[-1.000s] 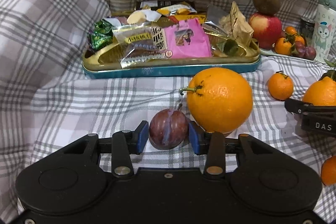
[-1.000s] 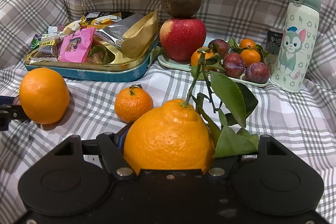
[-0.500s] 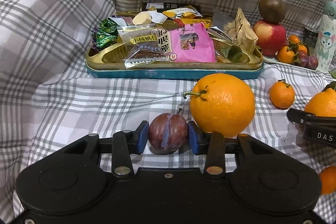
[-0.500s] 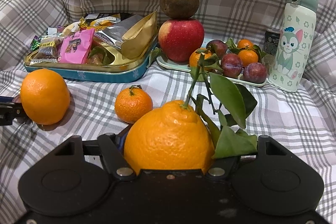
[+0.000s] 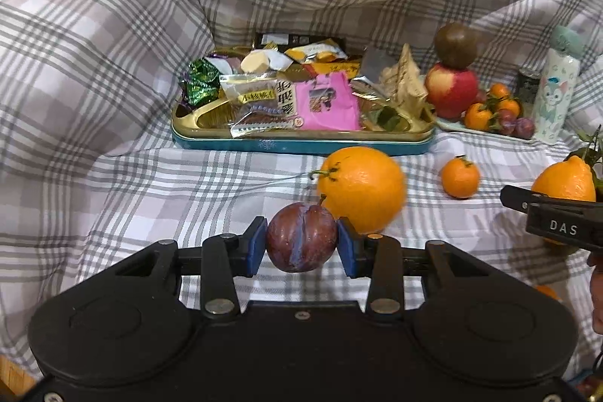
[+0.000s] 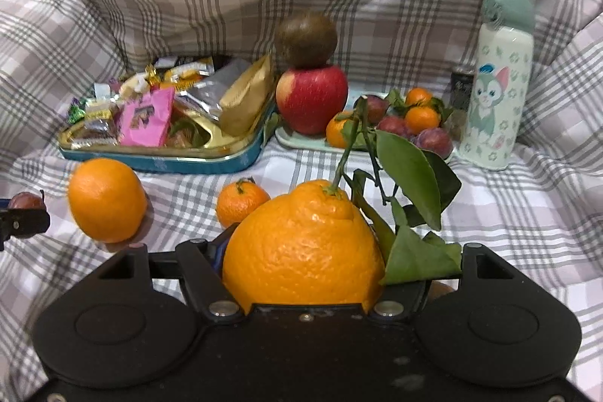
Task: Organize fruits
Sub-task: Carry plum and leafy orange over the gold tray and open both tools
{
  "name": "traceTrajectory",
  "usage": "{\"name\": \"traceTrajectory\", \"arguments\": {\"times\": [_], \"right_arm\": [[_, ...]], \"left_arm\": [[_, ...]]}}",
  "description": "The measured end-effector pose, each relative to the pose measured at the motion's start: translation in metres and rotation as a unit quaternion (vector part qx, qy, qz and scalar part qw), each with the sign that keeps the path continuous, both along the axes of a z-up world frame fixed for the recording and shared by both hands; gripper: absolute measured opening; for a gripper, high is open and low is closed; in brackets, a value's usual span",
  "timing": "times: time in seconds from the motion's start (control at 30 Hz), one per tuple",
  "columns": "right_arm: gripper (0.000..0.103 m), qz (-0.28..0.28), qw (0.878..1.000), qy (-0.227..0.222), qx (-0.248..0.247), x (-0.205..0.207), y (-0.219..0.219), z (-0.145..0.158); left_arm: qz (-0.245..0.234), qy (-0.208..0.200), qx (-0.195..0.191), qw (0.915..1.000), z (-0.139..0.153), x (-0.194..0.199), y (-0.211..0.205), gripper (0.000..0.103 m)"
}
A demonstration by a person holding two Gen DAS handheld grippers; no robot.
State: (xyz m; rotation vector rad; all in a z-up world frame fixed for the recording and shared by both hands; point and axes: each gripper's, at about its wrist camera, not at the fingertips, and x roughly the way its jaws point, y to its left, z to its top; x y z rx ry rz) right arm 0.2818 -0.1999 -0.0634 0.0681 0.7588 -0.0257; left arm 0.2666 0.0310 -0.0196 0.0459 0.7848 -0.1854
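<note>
Your left gripper (image 5: 301,243) pinches a plum (image 5: 301,237) squarely between both blue pads, clear of the checked cloth (image 5: 150,191); its jaws have just been closing on it. Your right gripper (image 6: 301,251) clamps the leafy knobbed orange (image 6: 303,247), jaws spread wide around it. A round orange (image 5: 361,187) sits just behind the plum.

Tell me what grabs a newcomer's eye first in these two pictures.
The big knobby orange with its leafy stem, gripped by the right gripper, fills the front of the right view. In the left view a dark plum sits pinched between the blue pads of the left gripper. Behind, a brown fruit balances on a red apple beside the tin of snacks.
</note>
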Motion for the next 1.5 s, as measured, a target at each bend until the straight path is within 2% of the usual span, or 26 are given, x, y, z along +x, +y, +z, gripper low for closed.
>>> {"name": "traceTrajectory", "arguments": {"times": [0.33,0.67,1.0,1.33,1.5], "right_arm": [[0.072,0.007,1.0,-0.03,-0.001,-0.066,-0.005,0.042],[0.072,0.02,0.999,-0.04,-0.002,-0.158,0.001,0.062],[0.072,0.013,1.0,-0.003,0.022,-0.232,0.009,0.043],[0.072,-0.004,0.999,0.028,0.021,-0.267,0.013,0.018],[0.072,-0.004,0.999,0.032,0.01,-0.275,0.016,0.01]], "left_arm": [[-0.027,0.001,0.0,0.9996,0.03,-0.063,-0.016,0.048],[-0.046,0.029,-0.008,0.9985,0.027,-0.13,-0.024,0.048],[-0.037,0.064,0.001,0.9973,-0.001,-0.173,-0.026,0.048],[-0.011,0.09,0.004,0.9959,-0.027,-0.189,-0.023,0.048],[-0.017,0.096,-0.001,0.9952,-0.03,-0.194,-0.024,0.048]]}}
